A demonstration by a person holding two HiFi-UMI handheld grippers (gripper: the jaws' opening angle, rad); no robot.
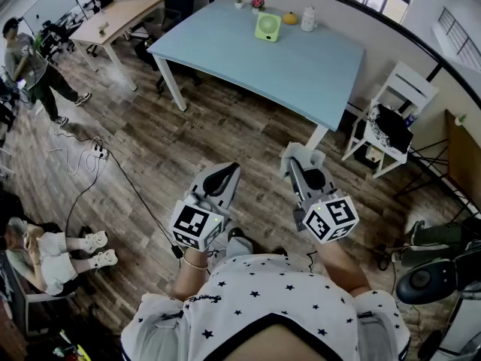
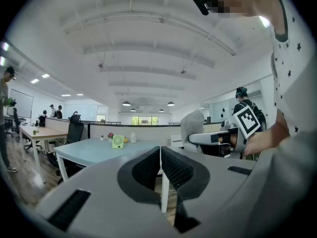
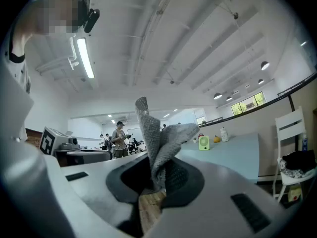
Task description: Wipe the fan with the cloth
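Note:
A small green fan (image 1: 267,26) stands upright at the far edge of a light blue table (image 1: 301,70), well ahead of both grippers. It also shows as the distant fan (image 2: 117,141) and fan (image 3: 204,143) in the gripper views. My right gripper (image 1: 298,156) is held over the wooden floor, shut on a grey cloth (image 3: 158,143) that sticks up from its jaws. The cloth (image 2: 192,125) shows at that gripper's tip from the left side too. My left gripper (image 1: 225,174) hangs beside it, jaws shut with nothing between them.
On the table by the fan are a white bottle (image 1: 308,19), an orange object (image 1: 290,18) and a small plant (image 1: 258,4). A white chair (image 1: 394,115) stands at the right. Cables (image 1: 98,153) cross the floor at left. One person (image 1: 30,66) stands, another (image 1: 41,250) sits.

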